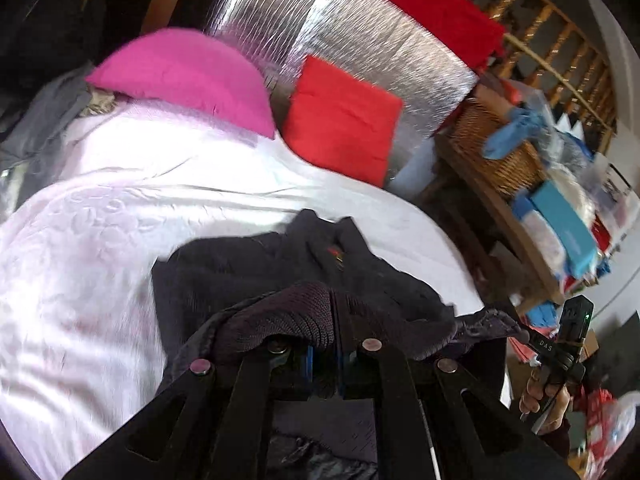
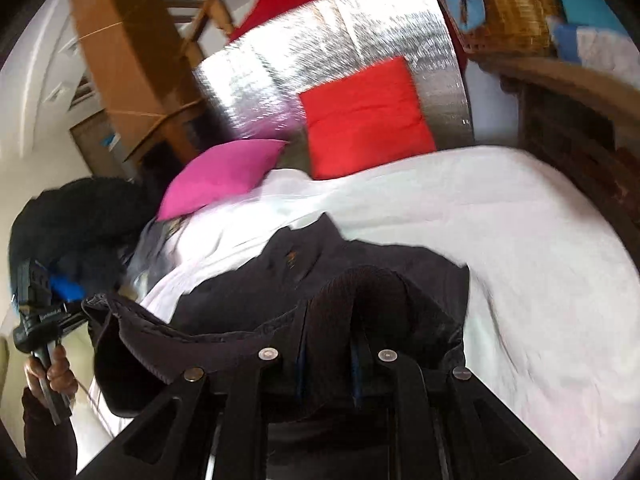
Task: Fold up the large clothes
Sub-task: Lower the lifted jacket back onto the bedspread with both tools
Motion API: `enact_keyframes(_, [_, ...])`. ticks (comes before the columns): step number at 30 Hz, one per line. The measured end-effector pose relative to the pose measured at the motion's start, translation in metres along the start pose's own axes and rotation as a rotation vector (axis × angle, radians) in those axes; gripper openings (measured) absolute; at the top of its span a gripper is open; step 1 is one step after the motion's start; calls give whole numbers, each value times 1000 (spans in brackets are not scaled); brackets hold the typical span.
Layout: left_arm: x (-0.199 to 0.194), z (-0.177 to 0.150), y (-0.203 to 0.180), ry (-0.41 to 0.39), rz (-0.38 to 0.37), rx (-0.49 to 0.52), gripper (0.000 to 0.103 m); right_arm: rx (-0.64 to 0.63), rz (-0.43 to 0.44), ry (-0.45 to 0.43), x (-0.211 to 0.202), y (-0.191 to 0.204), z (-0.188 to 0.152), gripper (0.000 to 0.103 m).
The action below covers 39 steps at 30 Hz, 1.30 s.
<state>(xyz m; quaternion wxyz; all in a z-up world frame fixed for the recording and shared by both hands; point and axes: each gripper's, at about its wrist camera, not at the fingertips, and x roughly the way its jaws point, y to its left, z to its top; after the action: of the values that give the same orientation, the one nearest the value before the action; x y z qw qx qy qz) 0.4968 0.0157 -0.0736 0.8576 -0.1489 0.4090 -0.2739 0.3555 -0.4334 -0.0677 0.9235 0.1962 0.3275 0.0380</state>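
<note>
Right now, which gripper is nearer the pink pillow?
Left. The left gripper holds the dark garment on the pink pillow side; the right gripper grips its other end, further from it.

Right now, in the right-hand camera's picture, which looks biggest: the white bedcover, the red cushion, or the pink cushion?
1. white bedcover, by far the largest.
2. red cushion.
3. pink cushion, only a little smaller; it lies tilted, so those two are close.

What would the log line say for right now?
step: fold | left gripper: shut on dark jacket hem | right gripper: shut on hem | jacket: hem lifted, rest on white bedspread
</note>
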Motion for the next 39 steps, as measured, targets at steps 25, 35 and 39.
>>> enact_keyframes(25, [51,28,97,-157,-8,-343,89,501,169,-194,100,-120,46,94])
enact_keyframes(35, [-3,-98,85,-38,299,-444,89,337,-92,-13,47,-95,-22,93])
enact_keyframes(39, [-1,-103,90,-51,290,-440,89,309,-82,28,59,-89,-36,92])
